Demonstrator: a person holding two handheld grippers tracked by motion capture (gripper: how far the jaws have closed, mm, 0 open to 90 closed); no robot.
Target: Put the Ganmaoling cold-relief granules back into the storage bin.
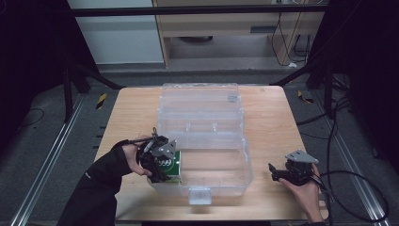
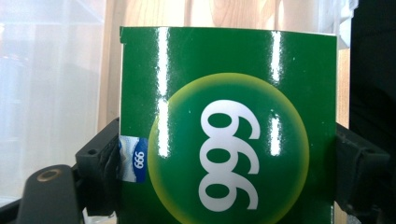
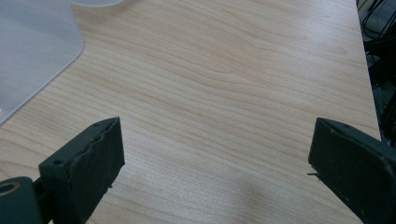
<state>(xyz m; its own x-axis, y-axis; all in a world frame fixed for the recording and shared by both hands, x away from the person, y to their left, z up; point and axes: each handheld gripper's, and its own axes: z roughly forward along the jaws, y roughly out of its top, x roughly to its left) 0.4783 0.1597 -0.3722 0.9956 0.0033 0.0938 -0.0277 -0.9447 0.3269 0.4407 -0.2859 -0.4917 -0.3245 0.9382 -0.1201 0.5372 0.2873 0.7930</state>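
Note:
A green carton (image 2: 229,135) printed with a white "999" in a yellow-edged circle sits between both jaws of my left gripper (image 2: 224,182), which press on its two sides. From above, the carton (image 1: 175,165) hangs at the front left corner of a clear plastic storage box (image 1: 221,181) with its lid folded back, and the left gripper (image 1: 160,162) covers much of it. My right gripper (image 1: 275,173) rests to the right of the box on the wooden table (image 1: 273,122). Its jaws stand wide apart over bare wood (image 3: 219,112), with nothing between them.
The box's open lid (image 1: 200,96) lies flat toward the table's far edge. A corner of the clear box (image 3: 32,51) sits left of my right gripper. Cables (image 1: 357,188) trail off the table's right side, and metal rails (image 1: 51,155) run along the floor.

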